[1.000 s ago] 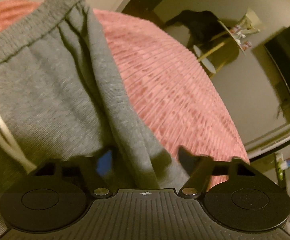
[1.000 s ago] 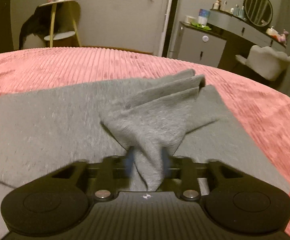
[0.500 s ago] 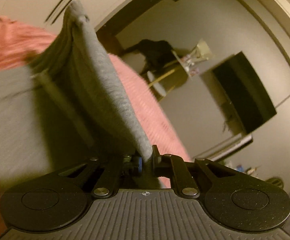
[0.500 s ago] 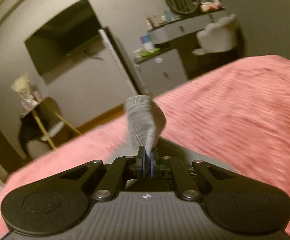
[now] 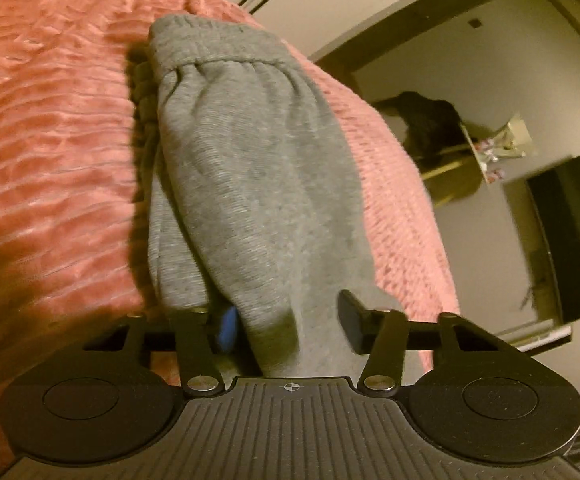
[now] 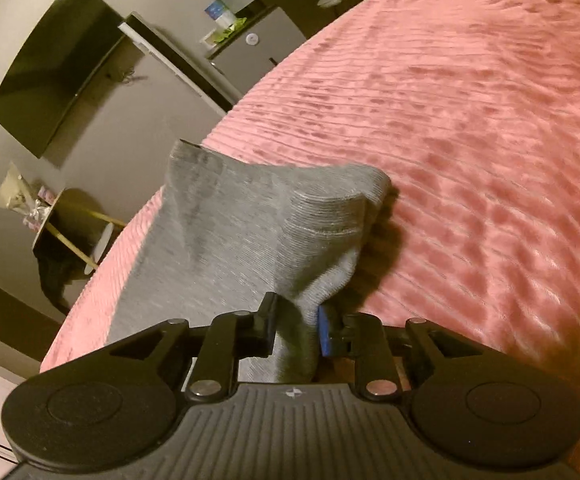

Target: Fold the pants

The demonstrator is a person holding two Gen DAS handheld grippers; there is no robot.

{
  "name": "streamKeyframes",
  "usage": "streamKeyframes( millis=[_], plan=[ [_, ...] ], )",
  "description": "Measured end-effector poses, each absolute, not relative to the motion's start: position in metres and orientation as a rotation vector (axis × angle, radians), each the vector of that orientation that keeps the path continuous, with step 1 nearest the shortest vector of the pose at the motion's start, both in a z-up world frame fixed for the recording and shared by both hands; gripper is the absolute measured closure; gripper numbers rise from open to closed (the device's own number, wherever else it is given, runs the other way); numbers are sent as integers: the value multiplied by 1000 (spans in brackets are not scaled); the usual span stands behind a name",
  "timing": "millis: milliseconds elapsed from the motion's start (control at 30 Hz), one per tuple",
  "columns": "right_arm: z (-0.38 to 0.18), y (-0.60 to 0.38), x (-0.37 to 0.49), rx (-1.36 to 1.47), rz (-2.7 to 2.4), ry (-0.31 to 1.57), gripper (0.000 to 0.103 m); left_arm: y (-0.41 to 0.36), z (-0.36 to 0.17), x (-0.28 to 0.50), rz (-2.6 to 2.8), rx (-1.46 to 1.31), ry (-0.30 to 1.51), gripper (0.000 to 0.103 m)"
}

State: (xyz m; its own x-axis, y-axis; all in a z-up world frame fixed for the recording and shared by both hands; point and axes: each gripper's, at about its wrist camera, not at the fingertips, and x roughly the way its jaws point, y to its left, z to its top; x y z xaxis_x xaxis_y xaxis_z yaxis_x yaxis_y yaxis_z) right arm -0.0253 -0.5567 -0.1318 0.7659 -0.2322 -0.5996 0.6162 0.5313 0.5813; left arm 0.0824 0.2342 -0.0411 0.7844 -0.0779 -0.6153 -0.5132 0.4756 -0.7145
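Observation:
The grey sweatpants (image 5: 250,184) lie folded on the pink bedspread (image 5: 50,128), waistband at the far end in the left wrist view. My left gripper (image 5: 286,326) is open, its jaws wide apart, with the near edge of the fabric lying loose between them. In the right wrist view the pants (image 6: 246,236) show their cuff end. My right gripper (image 6: 295,330) is partly open around a fold of the grey cloth, the jaws standing slightly off it.
The pink bedspread (image 6: 469,140) stretches wide to the right. Beyond the bed edge stand a wall TV (image 6: 50,68), a small round side table (image 6: 70,232) with dark cloth on it, and a grey cabinet (image 6: 258,44).
Both grippers carried the pinched cloth over and lowered it onto the bed. Both jaws have since opened, the left wide, the right a little. The pants now lie folded.

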Motion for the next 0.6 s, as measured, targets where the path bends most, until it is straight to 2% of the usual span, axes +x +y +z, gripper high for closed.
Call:
streamKeyframes(
  millis=[67, 267, 300, 333, 433, 500, 567, 600],
  plan=[
    [-125, -554, -27, 841, -522, 476, 95, 231, -38, 88, 305, -1024, 661, 81],
    [-127, -563, -11, 855, -507, 502, 87, 228, -39, 82, 333, -997, 667, 86],
    [-126, -565, -10, 858, -506, 509, 88, 228, -38, 82, 339, -995, 666, 88],
    [-124, -566, -9, 856, -507, 511, 94, 228, -35, 75, 342, -992, 663, 90],
    [-107, -559, -13, 755, -538, 498, 97, 226, -25, 70, 333, -950, 619, 91],
    [-96, -555, -28, 730, -529, 417, 98, 221, -14, 63, 311, -890, 584, 90],
    [-95, -559, -39, 713, -583, 396, 96, 216, -10, 63, 343, -798, 623, 84],
    [-99, -563, -38, 696, -621, 445, 96, 213, -10, 63, 361, -754, 642, 80]
  ],
)
